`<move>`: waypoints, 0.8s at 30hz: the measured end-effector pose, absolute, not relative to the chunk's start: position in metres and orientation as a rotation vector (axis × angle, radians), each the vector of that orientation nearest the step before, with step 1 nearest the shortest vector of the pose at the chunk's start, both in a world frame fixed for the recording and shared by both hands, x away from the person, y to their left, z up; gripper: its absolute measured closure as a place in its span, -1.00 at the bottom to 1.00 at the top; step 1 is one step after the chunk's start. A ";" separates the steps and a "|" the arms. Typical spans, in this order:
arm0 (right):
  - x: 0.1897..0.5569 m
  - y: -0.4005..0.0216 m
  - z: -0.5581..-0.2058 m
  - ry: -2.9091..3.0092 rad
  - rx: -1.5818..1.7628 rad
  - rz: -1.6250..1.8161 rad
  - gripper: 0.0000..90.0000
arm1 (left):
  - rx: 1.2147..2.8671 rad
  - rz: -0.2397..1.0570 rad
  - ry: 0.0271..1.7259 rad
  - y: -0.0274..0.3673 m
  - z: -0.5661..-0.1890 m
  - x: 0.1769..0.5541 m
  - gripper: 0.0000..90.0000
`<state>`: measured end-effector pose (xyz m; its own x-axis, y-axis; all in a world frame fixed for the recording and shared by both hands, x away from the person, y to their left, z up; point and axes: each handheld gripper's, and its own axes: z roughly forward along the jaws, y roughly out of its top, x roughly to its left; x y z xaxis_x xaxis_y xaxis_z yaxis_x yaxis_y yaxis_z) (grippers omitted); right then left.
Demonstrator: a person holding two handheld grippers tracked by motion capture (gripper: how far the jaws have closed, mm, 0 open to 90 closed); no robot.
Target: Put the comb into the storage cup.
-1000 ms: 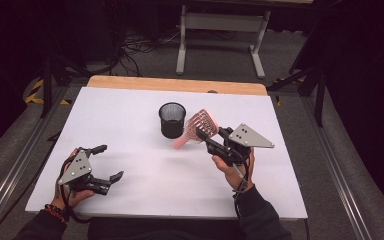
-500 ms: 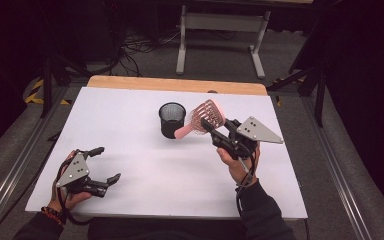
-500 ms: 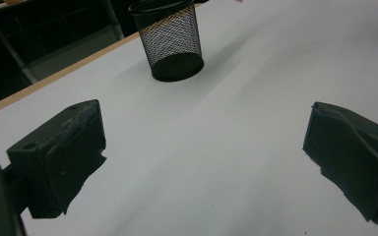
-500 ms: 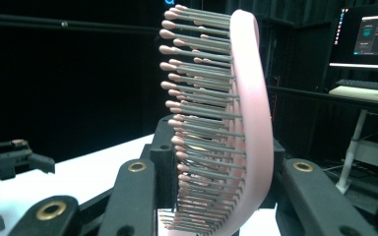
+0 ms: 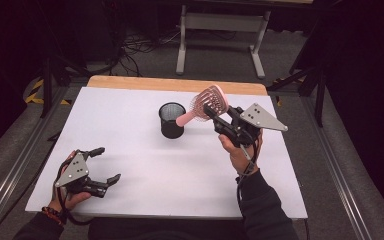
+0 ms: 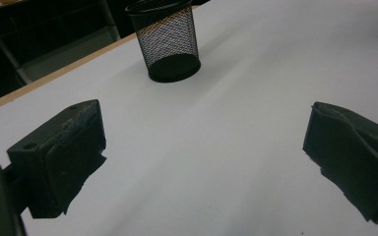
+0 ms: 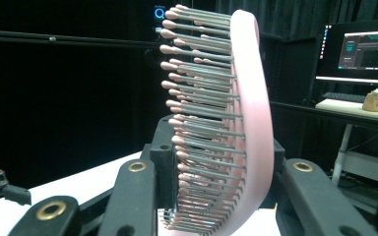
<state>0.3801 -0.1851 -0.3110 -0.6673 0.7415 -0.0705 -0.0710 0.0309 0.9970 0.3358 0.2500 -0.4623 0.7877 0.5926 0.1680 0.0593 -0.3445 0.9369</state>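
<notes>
The right gripper [image 5: 211,111] has its jaws clamped on the head of a pink hairbrush [image 5: 207,102], one jaw on the bristle side and the other on the smooth pink back, as the right gripper view shows close up with the brush [image 7: 226,123] standing on edge between them. In the high view the brush is held in the air above the white table [image 5: 145,165], its head tilted up and away from the person, its handle slanting down toward the rim of a black mesh cup [image 5: 172,120]. The handle end sits just at the cup's right edge; whether it touches the rim cannot be told. The cup stands upright near the middle of the table's far half.

The left gripper [image 5: 106,165] rests low over the near left corner of the table, its jaws spread wide with nothing between them. In the left gripper view the mesh cup [image 6: 167,42] stands well ahead of the open jaws.
</notes>
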 end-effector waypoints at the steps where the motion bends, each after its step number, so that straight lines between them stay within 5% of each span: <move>1: 0.381 -0.184 -0.310 1.700 0.682 1.698 0.41 | 1.865 0.597 0.497 0.250 -0.462 0.336 -0.93; 24: 0.413 -0.166 -0.309 1.689 0.721 1.669 0.41 | 1.868 0.610 0.494 0.250 -0.462 0.336 -0.92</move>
<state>0.4130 -0.1661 -0.3086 -0.6388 0.7663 -0.0678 -0.0584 0.0395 0.9975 0.3361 0.2503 -0.4624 0.7840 0.5940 0.1804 0.0533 -0.3539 0.9338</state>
